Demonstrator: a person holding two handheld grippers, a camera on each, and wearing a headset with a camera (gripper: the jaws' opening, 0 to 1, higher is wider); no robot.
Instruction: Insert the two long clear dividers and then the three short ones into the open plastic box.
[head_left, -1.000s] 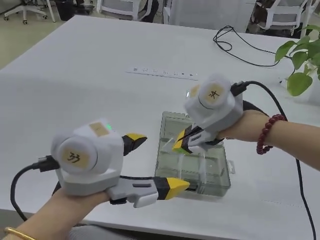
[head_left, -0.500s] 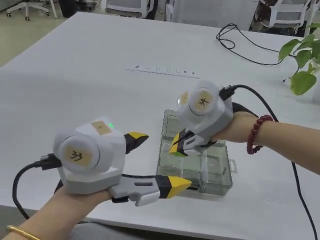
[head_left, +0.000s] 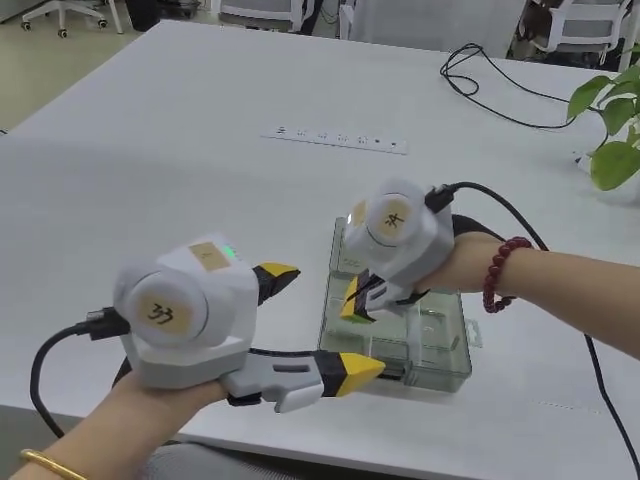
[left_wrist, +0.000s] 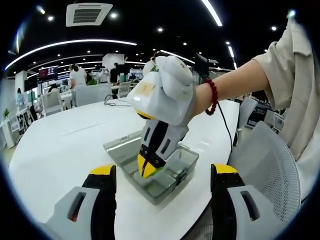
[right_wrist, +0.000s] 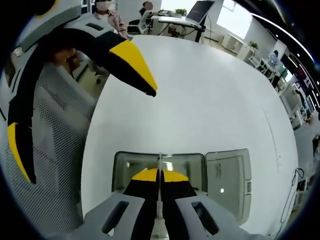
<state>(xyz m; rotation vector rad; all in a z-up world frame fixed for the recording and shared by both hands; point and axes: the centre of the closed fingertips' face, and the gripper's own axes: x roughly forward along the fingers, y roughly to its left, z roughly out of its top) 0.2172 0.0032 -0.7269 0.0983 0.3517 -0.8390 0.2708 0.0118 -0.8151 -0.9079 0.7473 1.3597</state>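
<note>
A thin clear plastic divider (right_wrist: 160, 160) is pinched by the right gripper (right_wrist: 160, 174) over the open transparent box (right_wrist: 131, 167); the left gripper (left_wrist: 163, 171) is spread wide.

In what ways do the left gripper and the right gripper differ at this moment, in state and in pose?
The left gripper is open, its jaws wide apart and holding nothing; the right gripper is shut on a thin clear divider. The left gripper lies roughly level near the box; the right gripper points down into the box. Both have white bodies and yellow-tipped jaws.
</note>
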